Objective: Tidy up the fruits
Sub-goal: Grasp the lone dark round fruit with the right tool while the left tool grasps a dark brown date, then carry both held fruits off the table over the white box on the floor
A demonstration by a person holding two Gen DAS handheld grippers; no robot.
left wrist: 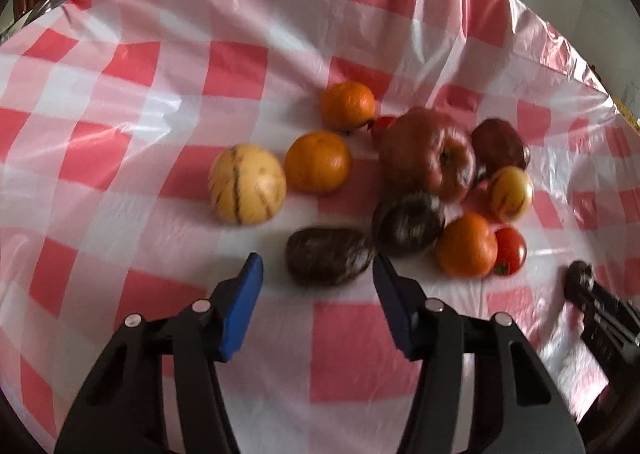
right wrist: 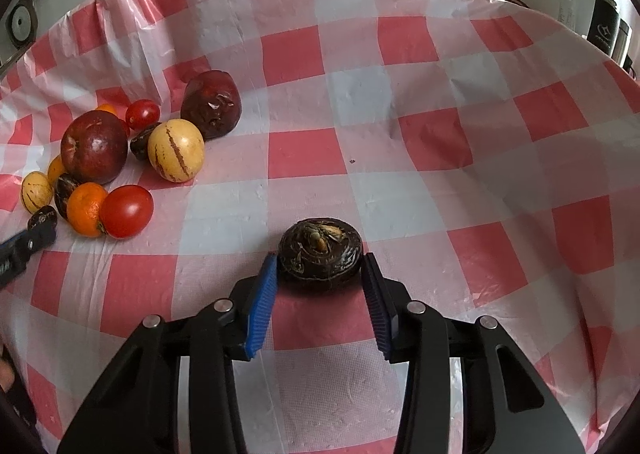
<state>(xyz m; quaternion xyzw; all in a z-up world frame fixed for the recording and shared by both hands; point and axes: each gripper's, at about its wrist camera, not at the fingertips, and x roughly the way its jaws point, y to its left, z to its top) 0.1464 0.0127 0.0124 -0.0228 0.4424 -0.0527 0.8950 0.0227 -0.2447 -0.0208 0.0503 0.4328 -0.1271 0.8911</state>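
Observation:
A pile of fruit lies on a red-and-white checked tablecloth. In the left wrist view my left gripper is open, its blue pads on either side of a dark brown water chestnut. Beyond it lie another dark chestnut, a striped yellow melon, oranges, a red apple and a tomato. In the right wrist view my right gripper is shut on a dark water chestnut, away from the pile.
The right gripper shows at the right edge of the left wrist view. The left gripper shows at the left edge of the right wrist view. A dark flask stands beyond the table's far right edge.

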